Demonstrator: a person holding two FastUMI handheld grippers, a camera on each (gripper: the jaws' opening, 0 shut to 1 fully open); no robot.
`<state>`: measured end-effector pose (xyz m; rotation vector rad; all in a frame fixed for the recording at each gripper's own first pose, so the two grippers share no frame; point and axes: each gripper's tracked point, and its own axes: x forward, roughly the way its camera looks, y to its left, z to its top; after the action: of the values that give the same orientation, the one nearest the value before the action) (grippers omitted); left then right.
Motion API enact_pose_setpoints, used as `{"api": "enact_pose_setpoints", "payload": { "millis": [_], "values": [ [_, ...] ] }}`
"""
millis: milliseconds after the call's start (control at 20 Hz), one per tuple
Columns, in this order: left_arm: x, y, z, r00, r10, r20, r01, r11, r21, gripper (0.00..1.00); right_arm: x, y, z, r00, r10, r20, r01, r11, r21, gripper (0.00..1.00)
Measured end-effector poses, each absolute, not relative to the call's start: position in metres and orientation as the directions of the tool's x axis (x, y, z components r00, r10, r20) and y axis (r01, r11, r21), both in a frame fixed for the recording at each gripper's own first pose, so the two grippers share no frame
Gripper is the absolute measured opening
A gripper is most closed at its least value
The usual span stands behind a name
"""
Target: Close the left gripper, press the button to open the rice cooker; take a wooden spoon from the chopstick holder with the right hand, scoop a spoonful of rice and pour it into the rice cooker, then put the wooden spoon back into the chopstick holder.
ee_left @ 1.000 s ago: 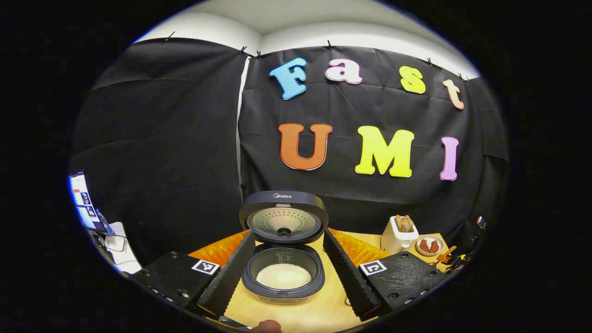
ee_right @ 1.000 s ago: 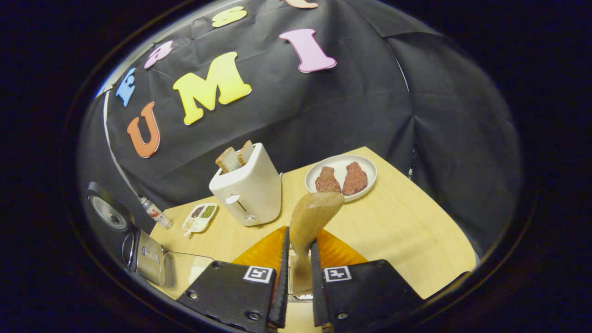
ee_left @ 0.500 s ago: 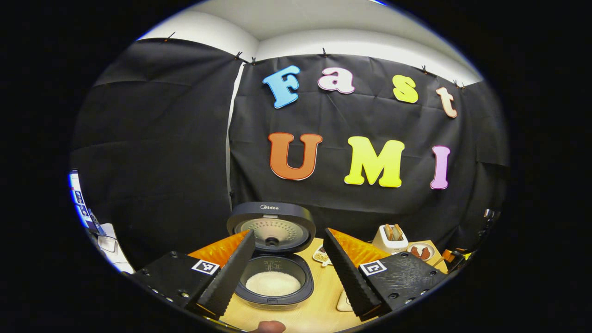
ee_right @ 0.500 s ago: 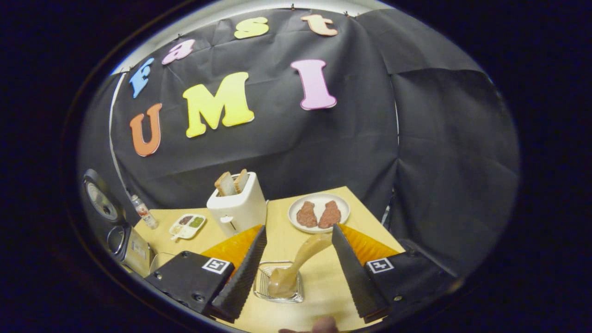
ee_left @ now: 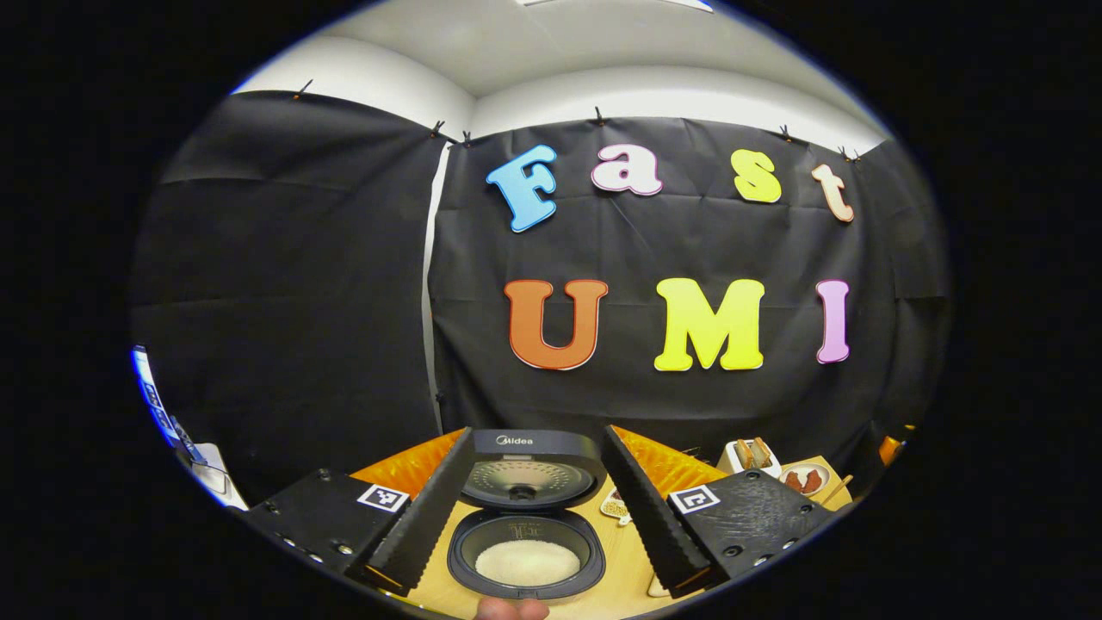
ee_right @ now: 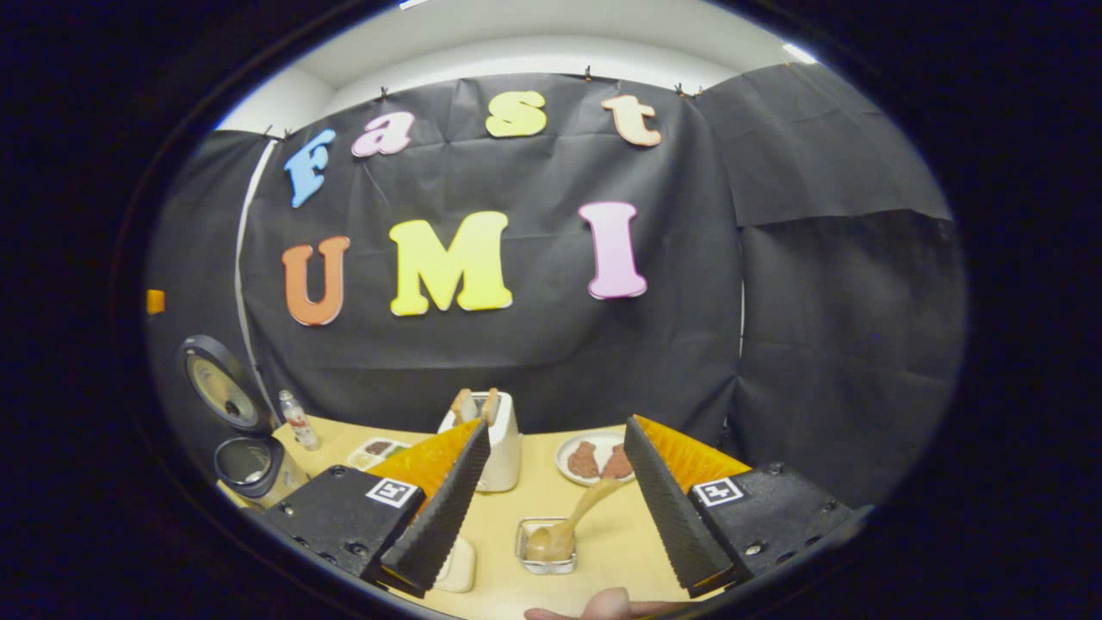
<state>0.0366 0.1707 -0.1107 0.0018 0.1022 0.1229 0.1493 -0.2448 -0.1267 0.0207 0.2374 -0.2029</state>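
The wooden spoon (ee_right: 578,519) stood in the chopstick holder (ee_right: 546,548), a small wire basket on the table (ee_right: 525,499). Its round end was down in the basket and its handle leaned up and to the right, toward the plate of meat (ee_right: 597,459). The right gripper (ee_right: 558,504) was above and around it, with its jaws wide apart and nothing in them. No finger touched the spoon. So the spoon looked put away, and the last step seemed done or almost done. The good way to finish would be to pull the right gripper straight back and up, keeping the jaws wide, so that no finger bumps the leaning handle and tips the basket. The toaster (ee_right: 497,439) stood just behind the basket, so the move should go away from it. The rice cooker (ee_left: 527,534) sat open between the fingers of the left gripper (ee_left: 525,508), with its lid (ee_left: 529,471) up and white rice (ee_left: 528,561) in the pot. The left jaws were wide apart too and held nothing. They did not touch the cooker. It should keep clear of the lid. A small tray of seeds (ee_left: 616,505) lay beside the cooker on its right, and a fingertip (ee_left: 511,609) showed at the bottom edge.
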Motion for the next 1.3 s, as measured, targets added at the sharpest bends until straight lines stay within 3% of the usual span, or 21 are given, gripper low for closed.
{"api": "enact_pose_setpoints", "payload": {
  "millis": [250,500,650,700,900,1300],
  "values": [
    [0.048,0.176,-0.115,0.987,0.11,-0.114,-0.108,0.994,0.027,0.95,0.119,-0.218,-0.096,0.965,-0.174,-0.196,0.179,0.984,0.007,0.97],
    [0.051,0.187,-0.124,0.98,0.111,-0.165,-0.102,0.993,0.066,0.95,0.085,-0.219,-0.075,0.957,-0.241,-0.16,0.243,0.97,-0.01,0.98],
    [0.051,0.187,-0.135,0.968,0.126,-0.217,-0.119,0.992,0.045,0.95,0.062,-0.225,-0.068,0.945,-0.283,-0.162,0.282,0.959,-0.029,0.97],
    [0.048,0.186,-0.139,0.962,0.122,-0.244,-0.118,0.992,0.032,1.0,0.057,-0.229,-0.065,0.941,-0.298,-0.161,0.296,0.954,-0.037,0.97],
    [0.032,0.178,-0.15,0.934,0.084,-0.348,-0.092,0.996,-0.006,0.96,0.045,-0.234,-0.059,0.927,-0.341,-0.158,0.34,0.94,-0.037,0.97],
    [0.002,0.161,-0.166,0.864,0.022,-0.503,-0.071,0.995,-0.077,0.99,0.06,-0.208,-0.057,0.949,-0.268,-0.164,0.268,0.963,-0.026,1.0]
  ]
}}
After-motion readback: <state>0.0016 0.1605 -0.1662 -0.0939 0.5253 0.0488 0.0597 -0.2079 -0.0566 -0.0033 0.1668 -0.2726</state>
